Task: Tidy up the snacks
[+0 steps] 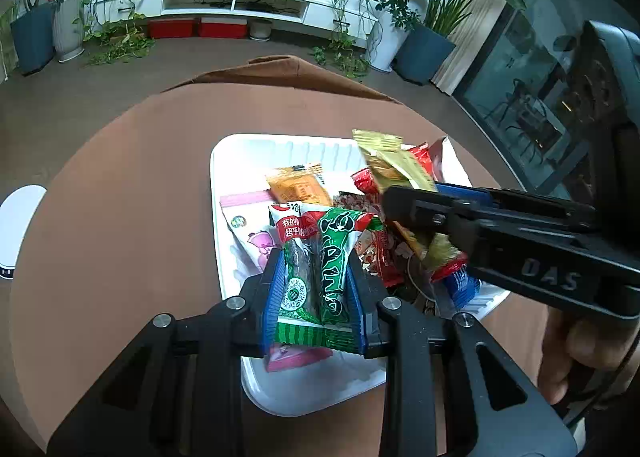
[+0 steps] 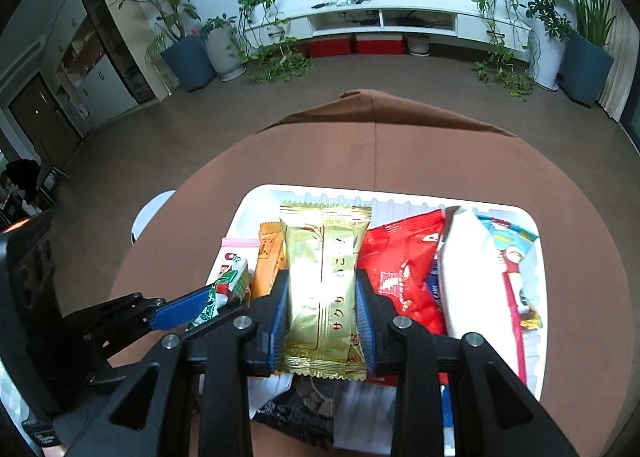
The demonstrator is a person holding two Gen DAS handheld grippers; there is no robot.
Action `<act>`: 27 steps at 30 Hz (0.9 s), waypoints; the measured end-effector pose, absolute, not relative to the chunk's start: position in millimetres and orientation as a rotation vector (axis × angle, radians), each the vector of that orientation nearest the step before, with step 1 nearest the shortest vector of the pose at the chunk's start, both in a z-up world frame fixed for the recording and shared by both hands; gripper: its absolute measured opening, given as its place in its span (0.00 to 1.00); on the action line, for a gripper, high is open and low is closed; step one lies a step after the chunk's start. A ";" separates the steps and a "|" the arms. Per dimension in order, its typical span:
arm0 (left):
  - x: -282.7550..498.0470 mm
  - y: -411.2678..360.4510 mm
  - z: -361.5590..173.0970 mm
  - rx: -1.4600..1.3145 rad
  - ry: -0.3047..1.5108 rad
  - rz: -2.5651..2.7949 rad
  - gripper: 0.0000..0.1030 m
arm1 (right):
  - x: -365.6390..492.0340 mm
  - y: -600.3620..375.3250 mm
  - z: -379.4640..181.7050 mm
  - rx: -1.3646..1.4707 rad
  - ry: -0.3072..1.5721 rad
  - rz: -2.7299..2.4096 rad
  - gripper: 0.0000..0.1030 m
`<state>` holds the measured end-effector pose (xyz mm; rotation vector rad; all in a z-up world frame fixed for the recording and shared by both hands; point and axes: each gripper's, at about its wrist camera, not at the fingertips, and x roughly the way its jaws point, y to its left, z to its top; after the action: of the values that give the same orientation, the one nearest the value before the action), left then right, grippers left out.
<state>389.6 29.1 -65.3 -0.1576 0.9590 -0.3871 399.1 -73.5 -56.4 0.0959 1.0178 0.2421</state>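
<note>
A white tray [image 1: 224, 177] [image 2: 256, 201] on the round brown table holds a heap of snack packets. My left gripper [image 1: 316, 281] is shut on a green and white packet [image 1: 320, 269], held over the tray's near left part. From the right, my right gripper [image 2: 322, 297] [image 1: 404, 209] is shut on a gold packet [image 2: 324, 277] [image 1: 396, 165], held above the red packets. In the right wrist view the left gripper's blue fingertips [image 2: 180, 311] show at the lower left with the green packet [image 2: 218, 297].
In the tray lie an orange packet [image 1: 298, 187], a pink and white bag [image 1: 250, 233], red packets [image 2: 404, 273], a white packet [image 2: 468, 277] and a dark one [image 2: 300, 413]. A white round object [image 1: 18, 229] sits at the table's left edge. A person's hand [image 1: 580, 349] grips the right tool.
</note>
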 end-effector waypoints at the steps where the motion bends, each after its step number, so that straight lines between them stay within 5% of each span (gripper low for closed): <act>1: 388.6 26.6 -68.2 -0.159 0.959 -0.389 0.27 | 400.9 -71.9 -59.5 0.087 1.024 0.238 0.32; 7: 389.0 26.5 -73.4 -0.164 0.954 -0.375 0.45 | 401.9 -64.5 -67.7 0.049 1.042 0.226 0.32; 16: 379.9 26.7 -68.6 -0.167 0.943 -0.370 0.52 | 404.7 -60.0 -67.1 0.026 1.043 0.219 0.36; 23: 369.5 25.8 -61.7 -0.147 0.917 -0.358 0.62 | 395.2 -58.7 -53.2 0.009 0.996 0.203 0.55; 27: 363.1 28.2 -56.9 -0.158 0.900 -0.338 0.70 | 387.9 -63.3 -44.7 0.016 0.974 0.202 0.56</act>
<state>363.1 28.2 -56.9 -0.1584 0.8998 -0.3384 387.9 -63.3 -44.7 0.0162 0.9737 0.2016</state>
